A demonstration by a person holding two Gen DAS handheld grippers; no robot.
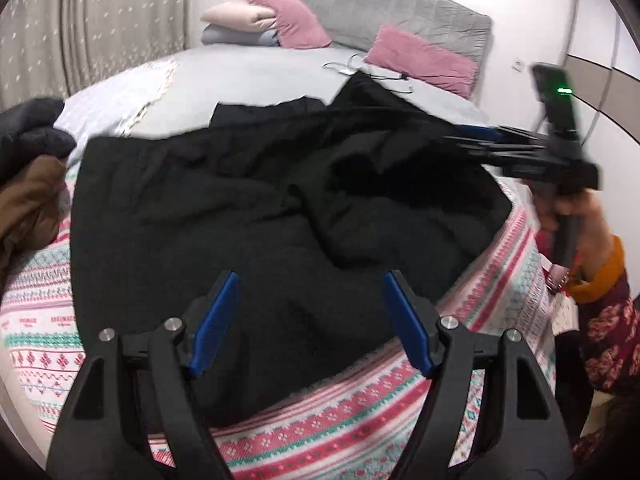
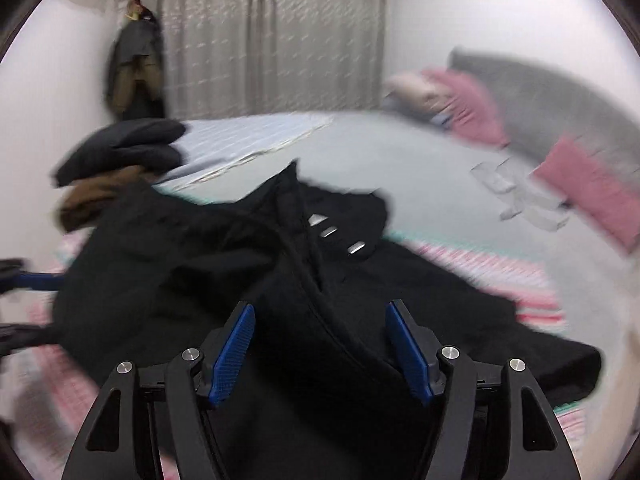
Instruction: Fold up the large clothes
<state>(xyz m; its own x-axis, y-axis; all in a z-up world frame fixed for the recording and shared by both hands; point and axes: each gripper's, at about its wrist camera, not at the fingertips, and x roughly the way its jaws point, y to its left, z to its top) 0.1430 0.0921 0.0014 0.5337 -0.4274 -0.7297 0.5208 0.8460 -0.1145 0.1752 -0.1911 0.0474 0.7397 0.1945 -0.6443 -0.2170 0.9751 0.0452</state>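
The black garment is matt, soft cloth that creases in thick folds; three shiny metal-looking snaps run beside its opening. Under it lies a knit-patterned blanket with a fuzzy face, on a smooth grey sheet. The left hand-held gripper is matt black plastic with bright metal pins and ribbed blue pads. The pink pillows look velvety, the headboard of padded grey fabric.
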